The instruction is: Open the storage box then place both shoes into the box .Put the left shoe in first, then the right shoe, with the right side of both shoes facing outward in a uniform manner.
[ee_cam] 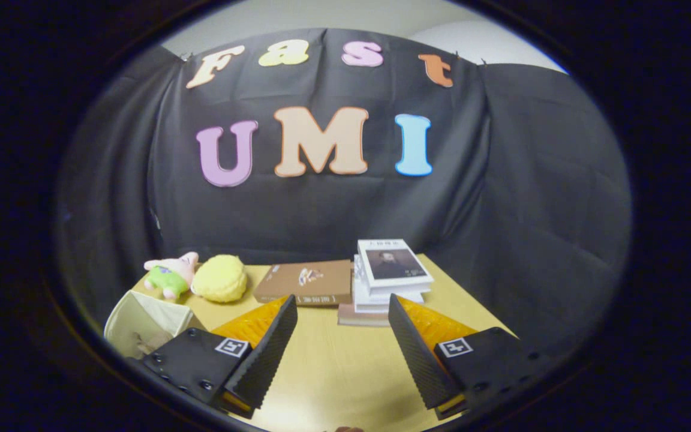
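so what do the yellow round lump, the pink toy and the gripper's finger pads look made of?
Yellow round plush lump: looks like fuzzy fabric, matte, nubbly surface. Pink and green star-shaped soft toy beside it: plush cloth, soft rounded limbs. Black ridged finger pads: probably rubber or textured plastic, fine ribbing, matte, with orange backs. The gripper is open over the bare yellowish wooden-look table, smooth with slight sheen, likely laminate.

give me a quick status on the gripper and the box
Hand-held gripper open, holding nothing, over bare table. Open box beside the left finger. Books and soft toys beyond the fingers.
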`<state>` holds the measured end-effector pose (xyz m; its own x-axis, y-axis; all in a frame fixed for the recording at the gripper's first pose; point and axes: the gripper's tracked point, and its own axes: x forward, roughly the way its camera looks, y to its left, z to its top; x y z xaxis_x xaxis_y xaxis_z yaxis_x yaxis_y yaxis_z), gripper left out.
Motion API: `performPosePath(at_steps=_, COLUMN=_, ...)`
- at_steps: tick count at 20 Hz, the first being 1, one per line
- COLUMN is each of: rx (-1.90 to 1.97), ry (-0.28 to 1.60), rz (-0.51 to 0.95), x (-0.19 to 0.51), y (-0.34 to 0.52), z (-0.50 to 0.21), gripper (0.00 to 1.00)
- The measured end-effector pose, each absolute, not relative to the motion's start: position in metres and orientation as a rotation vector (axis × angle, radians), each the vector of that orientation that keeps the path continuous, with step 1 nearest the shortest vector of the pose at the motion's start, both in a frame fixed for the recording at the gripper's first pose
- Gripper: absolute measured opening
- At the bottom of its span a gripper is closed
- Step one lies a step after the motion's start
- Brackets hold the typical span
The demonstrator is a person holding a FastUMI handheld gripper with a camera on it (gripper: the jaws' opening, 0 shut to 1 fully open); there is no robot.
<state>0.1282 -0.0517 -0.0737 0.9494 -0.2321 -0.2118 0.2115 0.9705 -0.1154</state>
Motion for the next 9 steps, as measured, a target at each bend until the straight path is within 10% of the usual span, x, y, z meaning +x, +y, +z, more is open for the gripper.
performPosePath(at_steps=9, rx=-0.101, ry=0.082, rz=-0.167, x=0.13, y=-0.051, z=-0.046, gripper=0.98)
